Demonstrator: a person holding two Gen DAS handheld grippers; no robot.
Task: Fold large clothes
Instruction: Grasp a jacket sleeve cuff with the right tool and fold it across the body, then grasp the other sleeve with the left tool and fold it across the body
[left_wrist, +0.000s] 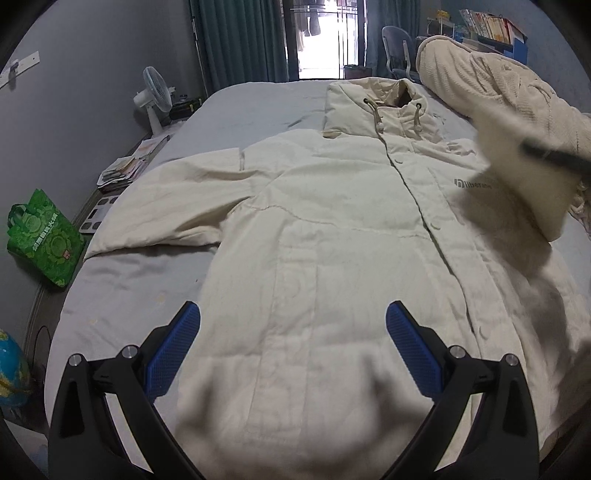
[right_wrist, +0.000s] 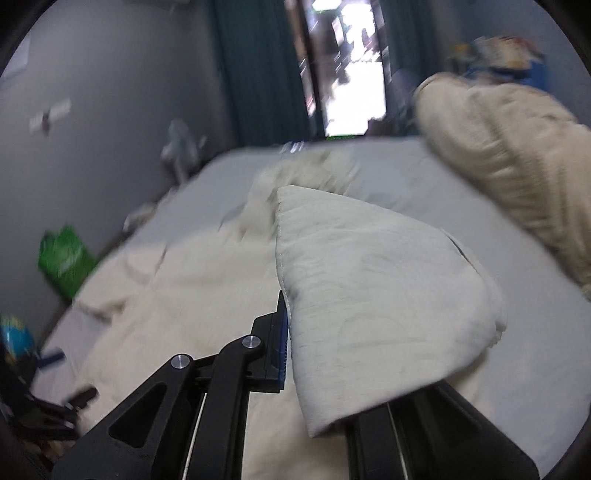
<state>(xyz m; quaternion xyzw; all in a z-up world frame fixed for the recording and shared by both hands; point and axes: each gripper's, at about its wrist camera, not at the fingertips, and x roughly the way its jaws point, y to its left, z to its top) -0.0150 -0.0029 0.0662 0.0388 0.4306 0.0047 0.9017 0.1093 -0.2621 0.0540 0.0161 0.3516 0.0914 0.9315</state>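
Blue ribbed pads (left_wrist: 173, 347) of the left tool (left_wrist: 293, 347) fill the bottom of the left wrist view, spread wide apart with nothing between them, hovering over the lower hem of a cream padded coat (left_wrist: 332, 236). That coat lies front-up across the grey bed (left_wrist: 258, 107), hood (left_wrist: 373, 107) toward the top centre of the frame, one sleeve (left_wrist: 177, 206) stretched out to the left. At the right edge of this view the other sleeve (left_wrist: 524, 184) is lifted off the bed, blurred, with a dark bar of the right tool across it.

From the right wrist view, the right tool (right_wrist: 291, 332) is clamped tight on that sleeve's cuff (right_wrist: 376, 295); the cloth drapes over the right finger and hides it, and the background is smeared.

A cream blanket (left_wrist: 509, 85) is heaped at upper right, a white fan (left_wrist: 155, 92) stands at upper left, and a green bag (left_wrist: 40, 240) sits on the floor at the left edge.
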